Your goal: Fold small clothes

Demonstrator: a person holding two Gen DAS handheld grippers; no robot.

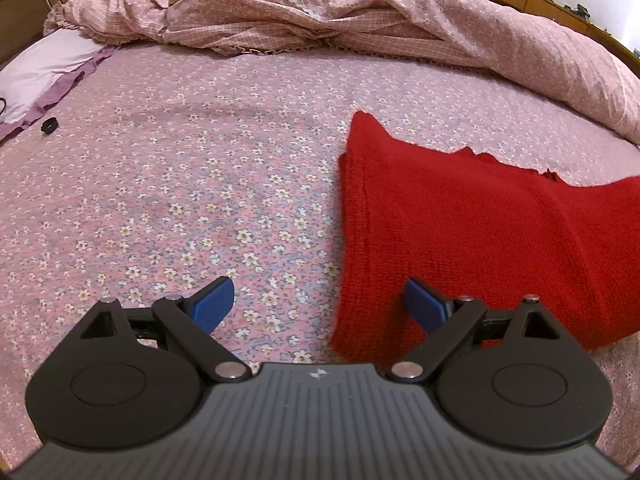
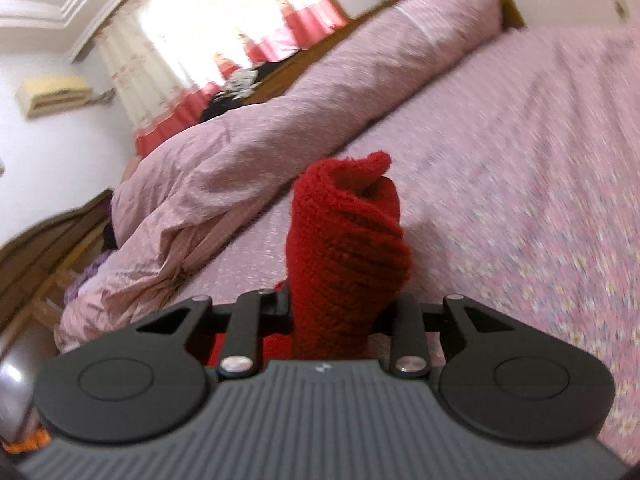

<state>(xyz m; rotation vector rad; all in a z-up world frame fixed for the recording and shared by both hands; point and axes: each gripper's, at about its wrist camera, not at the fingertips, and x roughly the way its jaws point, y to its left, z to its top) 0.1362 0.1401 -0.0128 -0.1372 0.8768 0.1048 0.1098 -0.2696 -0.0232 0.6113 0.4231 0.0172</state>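
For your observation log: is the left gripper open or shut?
Open. The left gripper has its blue pads spread wide, one over the red knit garment, neither pressing it.

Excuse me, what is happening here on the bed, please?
A person is folding a red knit garment on a bed with a floral sheet, using two hand-held grippers. The right gripper is shut on a bunched end of the garment. The left gripper is open over the garment's near edge, gripping nothing. A crumpled duvet lies behind.
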